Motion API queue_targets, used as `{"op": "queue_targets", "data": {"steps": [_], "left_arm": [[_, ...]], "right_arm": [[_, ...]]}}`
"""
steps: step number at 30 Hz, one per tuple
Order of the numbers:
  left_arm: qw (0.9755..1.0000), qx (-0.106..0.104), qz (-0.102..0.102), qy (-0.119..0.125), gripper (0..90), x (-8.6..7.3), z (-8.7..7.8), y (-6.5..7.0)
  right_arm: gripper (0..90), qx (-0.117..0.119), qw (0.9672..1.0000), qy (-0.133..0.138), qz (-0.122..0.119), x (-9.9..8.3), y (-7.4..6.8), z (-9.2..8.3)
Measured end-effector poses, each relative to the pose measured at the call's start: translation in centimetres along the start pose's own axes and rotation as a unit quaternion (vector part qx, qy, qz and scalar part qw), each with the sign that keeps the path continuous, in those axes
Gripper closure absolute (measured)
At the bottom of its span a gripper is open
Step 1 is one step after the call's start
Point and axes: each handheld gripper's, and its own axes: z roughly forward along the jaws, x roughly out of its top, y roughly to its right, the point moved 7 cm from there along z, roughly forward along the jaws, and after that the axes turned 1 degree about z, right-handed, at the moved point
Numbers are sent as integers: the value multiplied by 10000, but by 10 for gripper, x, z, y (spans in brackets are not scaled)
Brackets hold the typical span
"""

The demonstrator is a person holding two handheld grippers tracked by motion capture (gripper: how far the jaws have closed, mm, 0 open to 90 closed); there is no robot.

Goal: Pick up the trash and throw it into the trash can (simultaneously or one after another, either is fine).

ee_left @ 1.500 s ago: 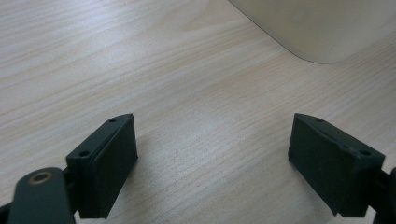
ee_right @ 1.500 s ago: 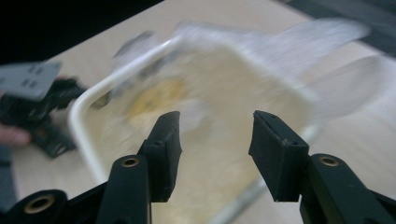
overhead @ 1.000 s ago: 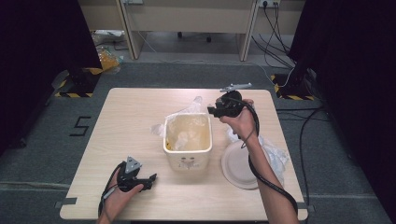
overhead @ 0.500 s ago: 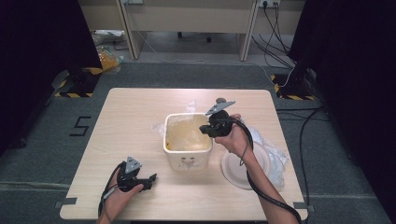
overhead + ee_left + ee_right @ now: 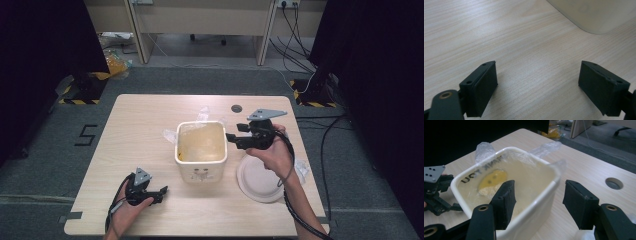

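- White tub [image 5: 201, 150] is standing upright near the middle of the wooden table [image 5: 140, 130], its open mouth facing up and its long axis running away from the person's edge of the table toward the far edge.
- Its rounded, squarish walls are looking cream-white, clear plastic film [image 5: 541, 150] is lining the inside and spilling over the far rim, and dark lettering plus a yellow patch [image 5: 492, 179] are showing through the wall in the right gripper view.
- Right gripper [image 5: 231, 139] is hovering at the tub's right rim, pointing left across it; its jaws are standing spread, and in the right gripper view one jaw is sitting over the inside of the tub while the other is sitting outside the wall, with nothing pinched between them.
- Whether either jaw is touching the rim cannot be told.
- Paper plate [image 5: 260, 180] is lying flat on the table just right of the tub, partly under the right hand [image 5: 272, 155].
- Left gripper [image 5: 162, 192] is resting low by the near-left edge of the table, held in the left hand [image 5: 127, 207], pointing right toward the tub's near corner and well apart from it; its jaws are gaping wide over bare wood.
- Round cable hole [image 5: 236, 108] is sitting in the tabletop beyond the right gripper.
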Motion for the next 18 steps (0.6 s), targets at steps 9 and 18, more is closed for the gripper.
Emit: {"op": "queue_targets", "data": {"steps": [9, 18], "left_arm": [[10000, 34, -32, 4, 152, -1, -2, 1], [9995, -277, 158, 61, 166, -4, -7, 36]], "right_arm": [[419, -340, 9990, 97, 270, -41, 28, -34], [400, -781, 9952, -12, 593, -100, 53, -55]]}}
